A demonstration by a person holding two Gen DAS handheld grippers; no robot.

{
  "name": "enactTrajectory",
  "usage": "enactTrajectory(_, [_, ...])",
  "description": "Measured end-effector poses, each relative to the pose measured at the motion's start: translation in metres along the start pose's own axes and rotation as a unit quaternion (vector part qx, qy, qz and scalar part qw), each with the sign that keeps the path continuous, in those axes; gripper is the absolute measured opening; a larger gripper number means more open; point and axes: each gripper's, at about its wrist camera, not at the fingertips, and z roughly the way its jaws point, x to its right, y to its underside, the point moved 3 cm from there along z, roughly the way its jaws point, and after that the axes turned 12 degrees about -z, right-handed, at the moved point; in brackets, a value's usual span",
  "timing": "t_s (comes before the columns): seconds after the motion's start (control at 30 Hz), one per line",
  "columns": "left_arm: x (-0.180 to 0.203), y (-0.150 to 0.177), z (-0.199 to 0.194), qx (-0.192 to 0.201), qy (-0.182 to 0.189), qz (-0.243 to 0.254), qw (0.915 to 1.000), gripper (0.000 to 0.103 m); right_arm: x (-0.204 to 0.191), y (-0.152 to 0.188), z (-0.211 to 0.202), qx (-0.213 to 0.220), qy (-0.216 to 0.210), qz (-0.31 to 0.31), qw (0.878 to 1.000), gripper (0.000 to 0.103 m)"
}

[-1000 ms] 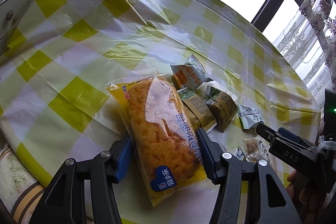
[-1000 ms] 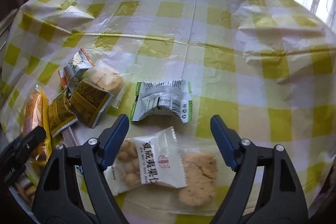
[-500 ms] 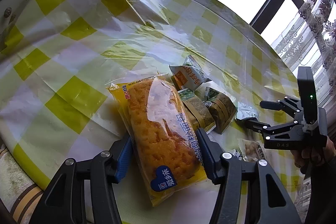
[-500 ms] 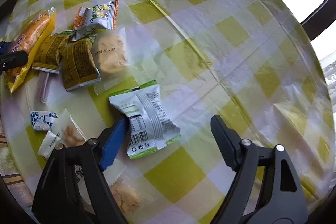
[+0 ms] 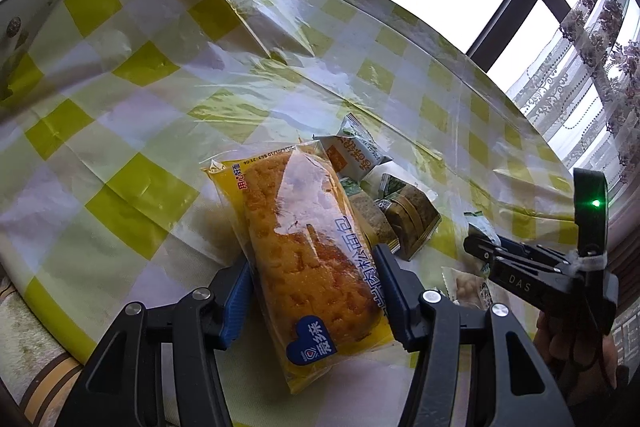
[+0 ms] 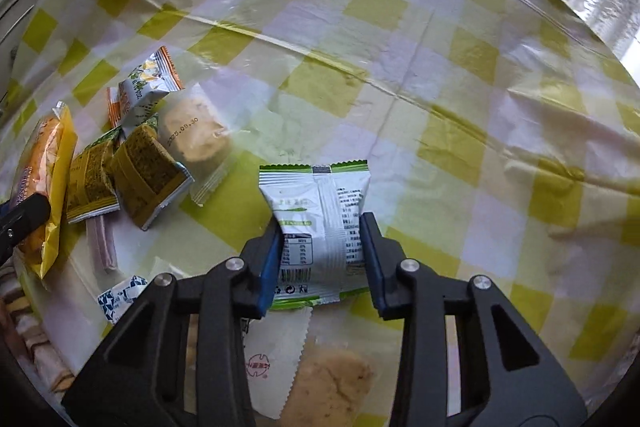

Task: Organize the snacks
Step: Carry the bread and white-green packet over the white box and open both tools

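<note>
My left gripper (image 5: 312, 279) is shut on a long bread loaf in a yellow wrapper (image 5: 304, 239), held over the checked tablecloth (image 5: 132, 95). My right gripper (image 6: 322, 247) is shut on a white and green snack packet (image 6: 320, 215); its jaws pinch the packet's sides. The right gripper also shows in the left wrist view (image 5: 484, 251), at the right. The bread also shows at the left edge of the right wrist view (image 6: 44, 179).
A pile of small snacks lies mid-table: an orange and white packet (image 6: 146, 85), two dark yellow bars (image 6: 140, 175), a clear-wrapped round cookie (image 6: 196, 137). A nut packet (image 6: 272, 359) and a cookie (image 6: 332, 383) lie under the right gripper. A window and curtains (image 5: 600, 67) stand behind.
My right gripper has closed on the white and green packet after swinging over it. My left gripper still holds the bread, tilted slightly.
</note>
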Motion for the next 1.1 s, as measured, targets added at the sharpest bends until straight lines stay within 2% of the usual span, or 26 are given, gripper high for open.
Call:
enactTrajectory(0.27, [0.021, 0.002, -0.027, 0.031, 0.033, 0.035, 0.9983, 0.058, 0.017, 0.041, -0.063, 0.045, 0.033, 0.107, 0.993, 0.041])
enactTrajectory(0.47, [0.061, 0.022, -0.045, 0.012, 0.089, 0.088, 0.9921, 0.058, 0.026, 0.079, -0.103, 0.054, 0.047, 0.146, 0.987, 0.041])
enactTrajectory(0.7, [0.115, 0.065, -0.069, -0.03, 0.16, 0.161, 0.9734, 0.058, 0.038, 0.144, -0.133, 0.036, 0.069, 0.19, 0.979, 0.041])
enactTrajectory(0.87, [0.147, 0.106, -0.073, -0.093, 0.207, 0.19, 0.9552, 0.058, 0.058, 0.196, -0.156, 0.019, 0.093, 0.226, 0.969, 0.041])
enactTrajectory(1.1, [0.191, 0.163, -0.085, -0.146, 0.245, 0.24, 0.9279, 0.058, 0.091, 0.267, -0.193, -0.003, 0.146, 0.277, 0.95, 0.041])
